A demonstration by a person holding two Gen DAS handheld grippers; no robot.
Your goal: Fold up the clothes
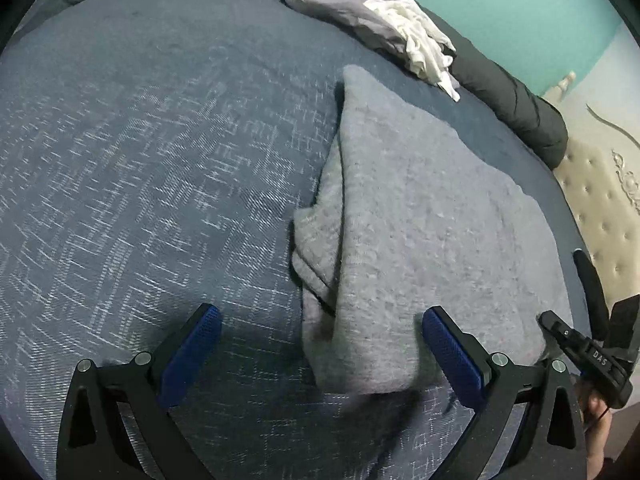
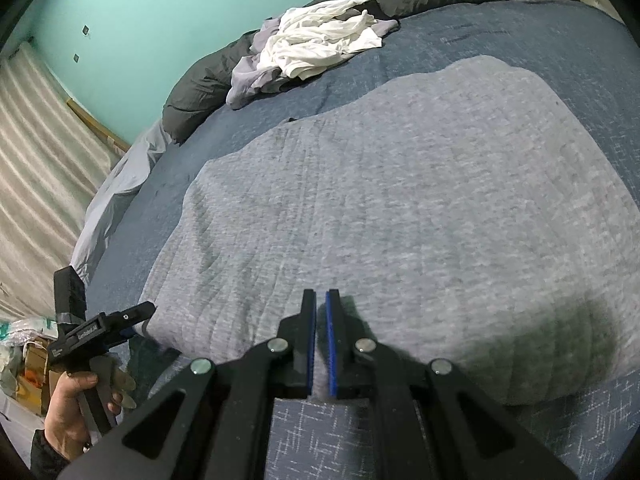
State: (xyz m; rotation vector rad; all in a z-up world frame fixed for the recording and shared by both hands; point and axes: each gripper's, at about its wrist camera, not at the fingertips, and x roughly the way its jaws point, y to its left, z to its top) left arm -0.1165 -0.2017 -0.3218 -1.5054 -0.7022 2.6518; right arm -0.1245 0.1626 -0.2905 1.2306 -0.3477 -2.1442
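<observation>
A grey knit garment (image 1: 420, 220) lies folded flat on the blue bed cover (image 1: 140, 160), with a bunched fold along its left side. My left gripper (image 1: 324, 328) is open wide and straddles the garment's near left corner, its blue pads apart from the cloth. In the right wrist view the same garment (image 2: 400, 200) fills the middle. My right gripper (image 2: 320, 294) is shut to a sliver just above the garment's near edge, with nothing visibly pinched. The right gripper (image 1: 548, 320) also shows at the garment's right edge. A hand (image 2: 72, 408) holds the left gripper (image 2: 148, 310) at the left corner.
A crumpled pile of white and lilac clothes (image 1: 412, 36) (image 2: 320, 44) sits at the far edge of the bed. A dark rolled duvet (image 1: 516, 100) (image 2: 200, 88) lines that edge. A tufted headboard (image 1: 600, 208) stands to the right. Boxes and bags (image 2: 24, 360) lie on the floor.
</observation>
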